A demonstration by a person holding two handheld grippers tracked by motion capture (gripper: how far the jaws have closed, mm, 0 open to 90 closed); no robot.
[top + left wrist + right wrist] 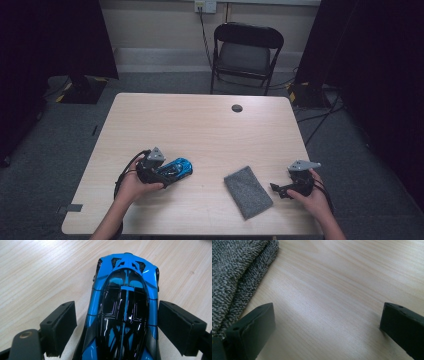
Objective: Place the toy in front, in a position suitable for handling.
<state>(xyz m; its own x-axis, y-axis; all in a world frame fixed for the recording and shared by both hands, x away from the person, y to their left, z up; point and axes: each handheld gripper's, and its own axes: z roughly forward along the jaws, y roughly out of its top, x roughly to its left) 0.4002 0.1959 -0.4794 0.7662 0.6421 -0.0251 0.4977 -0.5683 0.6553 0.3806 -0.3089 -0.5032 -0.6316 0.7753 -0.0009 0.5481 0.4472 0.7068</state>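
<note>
A blue toy sports car (pixel 125 312) is straddled by the left gripper (pixel 117 325) near the table's (pixel 210 125) front left; the jaws are spread beside its flanks, unclamped. The right gripper (pixel 327 330) is held wide open, empty, beside a folded grey towel (pixel 234 275).

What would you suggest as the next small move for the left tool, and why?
Probably close the left tool on the blue toy car: its jaws stand open on either side of the car's body, with a gap visible at the left jaw. The right tool is open beside the grey cloth.
</note>
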